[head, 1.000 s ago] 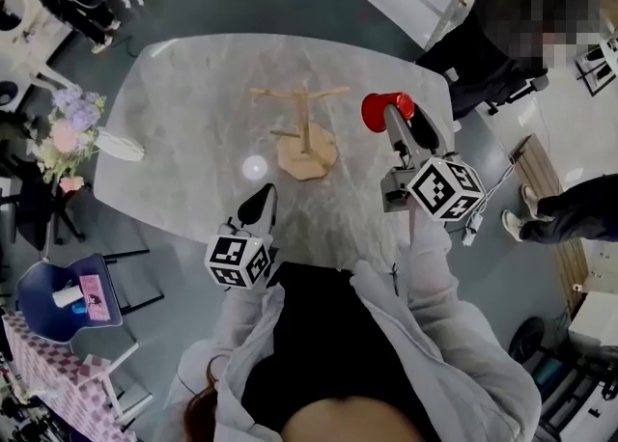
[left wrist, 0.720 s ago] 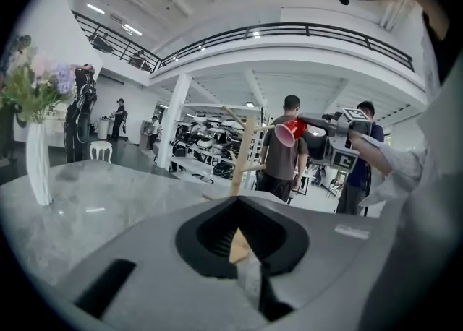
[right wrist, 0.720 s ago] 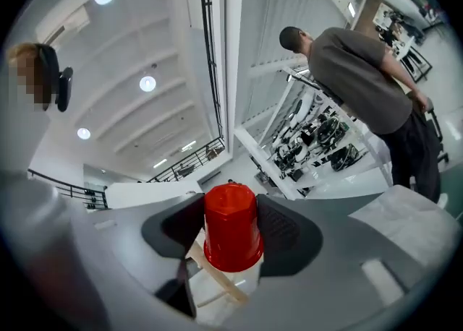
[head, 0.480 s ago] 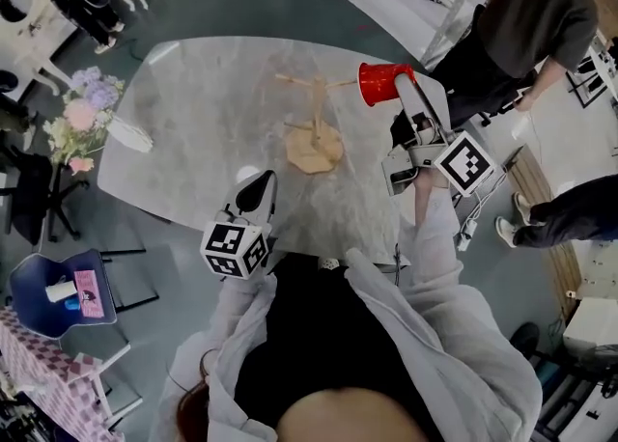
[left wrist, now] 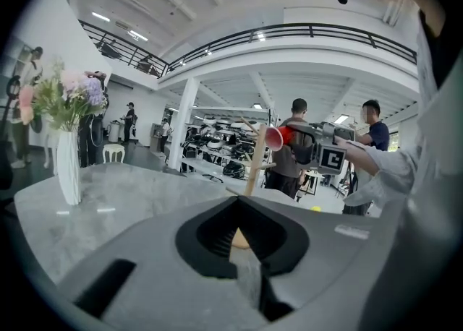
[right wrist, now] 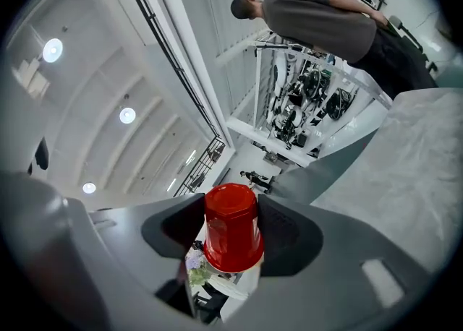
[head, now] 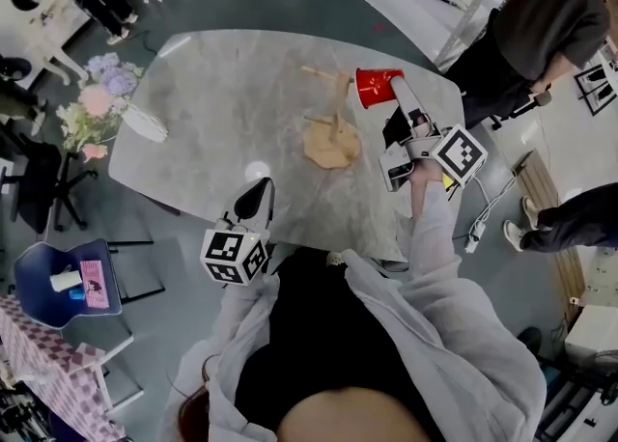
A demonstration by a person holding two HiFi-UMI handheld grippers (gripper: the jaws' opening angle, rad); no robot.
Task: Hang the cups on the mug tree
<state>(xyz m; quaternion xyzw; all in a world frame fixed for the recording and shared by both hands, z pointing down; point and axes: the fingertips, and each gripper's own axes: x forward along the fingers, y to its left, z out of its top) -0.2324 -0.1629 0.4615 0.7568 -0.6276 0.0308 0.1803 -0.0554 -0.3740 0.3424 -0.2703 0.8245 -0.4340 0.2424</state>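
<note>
I'm looking at a grey marble table [head: 222, 102] that is carrying a white vase of pastel flowers [head: 101, 107] near its left edge. A bystander in a dark shirt [head: 541, 25] is standing beyond its far right corner, and a blue chair [head: 53, 286] is sitting on the floor to the left.

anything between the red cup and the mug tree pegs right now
Nothing visible does. The right gripper holds the red cup up above the table, close beside the upper pegs of the mug tree, with no object between them.
</note>
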